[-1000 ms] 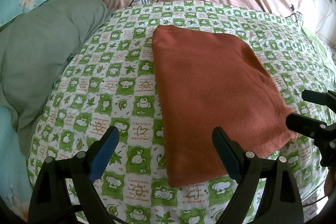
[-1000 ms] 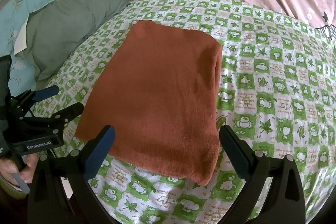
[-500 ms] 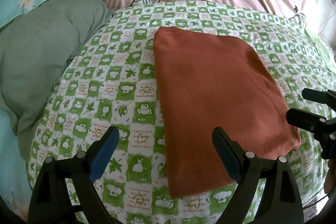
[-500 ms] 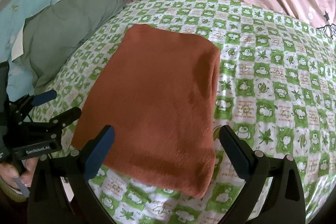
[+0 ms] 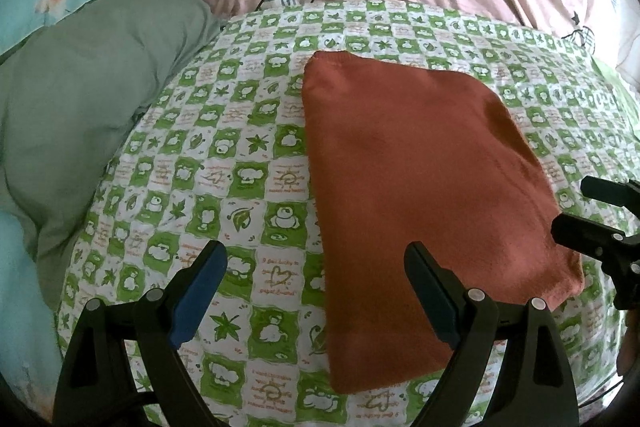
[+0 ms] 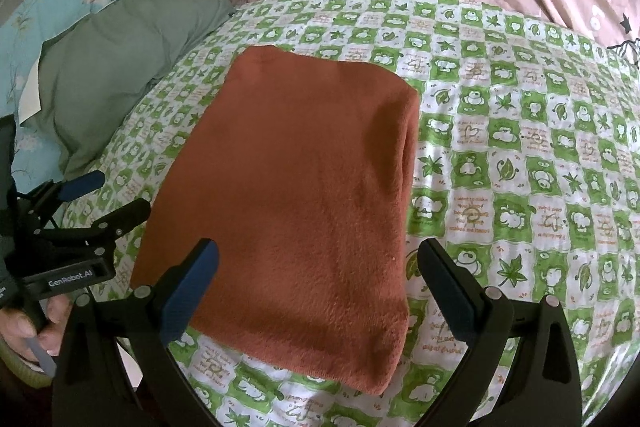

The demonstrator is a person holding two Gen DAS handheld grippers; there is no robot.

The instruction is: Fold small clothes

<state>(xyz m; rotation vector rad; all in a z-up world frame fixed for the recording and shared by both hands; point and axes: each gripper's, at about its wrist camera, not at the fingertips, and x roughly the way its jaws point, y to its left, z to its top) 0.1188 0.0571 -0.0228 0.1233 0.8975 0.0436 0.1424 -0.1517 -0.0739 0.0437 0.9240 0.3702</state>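
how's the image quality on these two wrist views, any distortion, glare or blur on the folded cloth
Left wrist view: strong fisheye bending of the checked sheet, dark vignette corners, soft daylight, no glare; folded rust cloth sharp. Right wrist view: same bending; cloth nap crisp, faint shadow along its right fold.

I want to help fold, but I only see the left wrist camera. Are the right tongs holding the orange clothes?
Observer: No. The right tongs are wide open over the near edge of the folded orange garment, gripping nothing.
Operator: Is its right side tidy?
Observer: Yes. That side is one rounded fold with the layers stacked evenly.
Operator: Who's holding my tongs?
Observer: A hand grips the handle of the left tongs, which are open beside the garment's left edge.
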